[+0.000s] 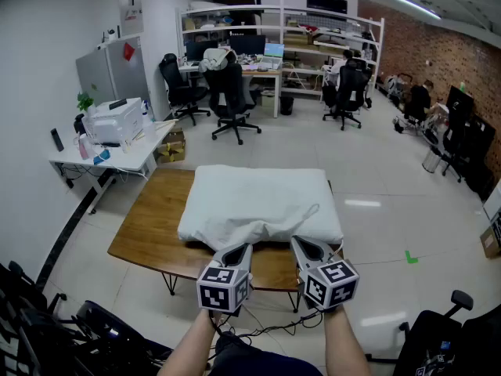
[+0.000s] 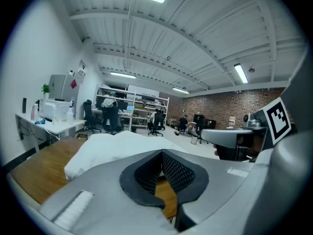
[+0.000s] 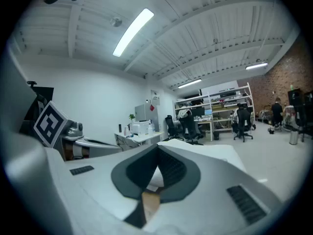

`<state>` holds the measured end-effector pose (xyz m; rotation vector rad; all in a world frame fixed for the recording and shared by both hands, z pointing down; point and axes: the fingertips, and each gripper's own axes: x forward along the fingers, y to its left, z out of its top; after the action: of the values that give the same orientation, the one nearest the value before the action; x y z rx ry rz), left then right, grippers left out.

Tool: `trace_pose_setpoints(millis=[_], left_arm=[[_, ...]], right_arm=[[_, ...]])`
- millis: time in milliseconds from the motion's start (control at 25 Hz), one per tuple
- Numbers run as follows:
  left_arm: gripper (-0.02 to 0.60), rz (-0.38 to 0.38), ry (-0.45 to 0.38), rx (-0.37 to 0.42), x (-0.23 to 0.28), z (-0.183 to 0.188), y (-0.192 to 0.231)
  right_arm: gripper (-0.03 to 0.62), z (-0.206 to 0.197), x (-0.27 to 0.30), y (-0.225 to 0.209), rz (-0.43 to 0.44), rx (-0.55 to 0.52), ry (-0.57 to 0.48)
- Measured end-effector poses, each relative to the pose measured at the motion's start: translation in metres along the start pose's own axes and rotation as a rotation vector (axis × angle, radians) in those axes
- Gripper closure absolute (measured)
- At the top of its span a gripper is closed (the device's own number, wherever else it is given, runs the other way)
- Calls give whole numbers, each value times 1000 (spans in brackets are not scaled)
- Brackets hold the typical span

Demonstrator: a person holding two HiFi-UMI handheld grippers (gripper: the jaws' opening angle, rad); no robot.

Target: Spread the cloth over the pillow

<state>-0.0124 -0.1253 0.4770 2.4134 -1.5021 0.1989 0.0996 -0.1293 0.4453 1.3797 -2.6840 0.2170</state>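
A white pillow (image 1: pixel 262 202) lies on a wooden table (image 1: pixel 149 225), and a white cloth (image 1: pixel 293 219) with a few creases covers its top. I cannot tell where the cloth ends and the pillow begins. The left gripper (image 1: pixel 243 247) and the right gripper (image 1: pixel 297 240) hover side by side at the pillow's near edge, over the table's front. In the left gripper view the left gripper (image 2: pixel 161 152) has its jaws together with nothing between them, the pillow (image 2: pixel 110 143) just ahead. In the right gripper view the right gripper (image 3: pixel 157 148) is likewise shut and empty.
A white desk (image 1: pixel 109 157) with a printer (image 1: pixel 117 120) stands to the left of the table. Office chairs (image 1: pixel 231 92) and shelving (image 1: pixel 282 30) fill the back of the room. Black chair parts (image 1: pixel 438 343) sit at the near right and cables (image 1: pixel 266 331) trail on the floor below.
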Motion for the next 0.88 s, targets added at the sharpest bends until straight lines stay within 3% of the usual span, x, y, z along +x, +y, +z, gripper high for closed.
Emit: trace_pose_setpoints(millis=[200, 600, 880], left_arm=[[572, 52, 24, -6, 9, -22, 17], [566, 137, 148, 10, 54, -103, 51], [503, 145, 244, -38, 95, -152, 72]], right_arm=[[585, -12, 7, 0, 1, 6, 20], [585, -45, 24, 5, 17, -2, 110], [585, -53, 38, 2, 8, 10, 148]])
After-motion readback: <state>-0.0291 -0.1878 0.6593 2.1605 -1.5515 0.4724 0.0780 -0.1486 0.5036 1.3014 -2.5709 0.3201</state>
